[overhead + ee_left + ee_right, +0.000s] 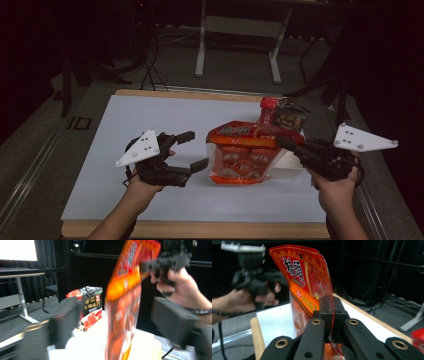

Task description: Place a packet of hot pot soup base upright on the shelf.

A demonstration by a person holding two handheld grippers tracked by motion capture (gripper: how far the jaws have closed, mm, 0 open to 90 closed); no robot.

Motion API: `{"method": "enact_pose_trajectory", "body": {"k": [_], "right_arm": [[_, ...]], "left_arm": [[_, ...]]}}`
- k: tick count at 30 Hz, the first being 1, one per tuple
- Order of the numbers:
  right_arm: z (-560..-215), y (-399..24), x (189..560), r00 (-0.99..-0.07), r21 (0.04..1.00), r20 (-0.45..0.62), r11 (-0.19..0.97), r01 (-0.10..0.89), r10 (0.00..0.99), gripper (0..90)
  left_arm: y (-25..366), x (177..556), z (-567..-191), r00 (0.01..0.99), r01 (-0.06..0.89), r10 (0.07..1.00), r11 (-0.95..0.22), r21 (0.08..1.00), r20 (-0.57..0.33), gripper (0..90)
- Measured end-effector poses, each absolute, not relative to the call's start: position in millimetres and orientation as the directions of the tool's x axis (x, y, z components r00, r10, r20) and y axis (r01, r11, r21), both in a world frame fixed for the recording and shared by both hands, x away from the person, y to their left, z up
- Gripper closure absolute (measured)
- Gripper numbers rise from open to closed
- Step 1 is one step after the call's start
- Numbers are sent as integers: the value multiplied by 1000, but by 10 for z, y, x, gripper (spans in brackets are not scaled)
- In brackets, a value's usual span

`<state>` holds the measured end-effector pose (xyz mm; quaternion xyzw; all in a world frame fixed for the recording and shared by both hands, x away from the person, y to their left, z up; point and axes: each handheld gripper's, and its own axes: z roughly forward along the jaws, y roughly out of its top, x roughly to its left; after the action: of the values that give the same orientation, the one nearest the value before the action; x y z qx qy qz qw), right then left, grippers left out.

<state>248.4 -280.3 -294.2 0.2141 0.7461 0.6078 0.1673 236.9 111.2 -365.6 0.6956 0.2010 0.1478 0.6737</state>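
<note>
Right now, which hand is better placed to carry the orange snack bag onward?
Right. The right gripper is already clamped on the orange snack bag, while the left gripper stands open beside it.

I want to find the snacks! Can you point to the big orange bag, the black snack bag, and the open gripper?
orange bag [243, 160]: high view, on its clear front panel.
black snack bag [291, 116]: high view, on its printed front.
left gripper [192, 150]: high view, midway between its open fingers.

I see a dim room, dark at the edges; the left gripper view is heavily blurred by motion.
</note>
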Motion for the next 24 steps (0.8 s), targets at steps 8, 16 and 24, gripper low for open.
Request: {"method": "enact_pose_trajectory", "body": {"k": [8, 16, 24], "right_arm": [[-2831, -3026, 2545, -811, 983, 8, 143, 112, 585, 900], [-2850, -3330, 2675, -740, 986, 8, 117, 117, 672, 900], [-2892, -3565, 2796, -680, 984, 4, 117, 132, 733, 900]], "left_arm": [[1196, 2355, -3924, 843, 109, 532, -32, 994, -75, 18], [1343, 2314, -4172, 830, 104, 555, -65, 992, -50, 18], [1476, 2261, -4426, 810, 164, 579, -79, 983, -89, 18]]}}
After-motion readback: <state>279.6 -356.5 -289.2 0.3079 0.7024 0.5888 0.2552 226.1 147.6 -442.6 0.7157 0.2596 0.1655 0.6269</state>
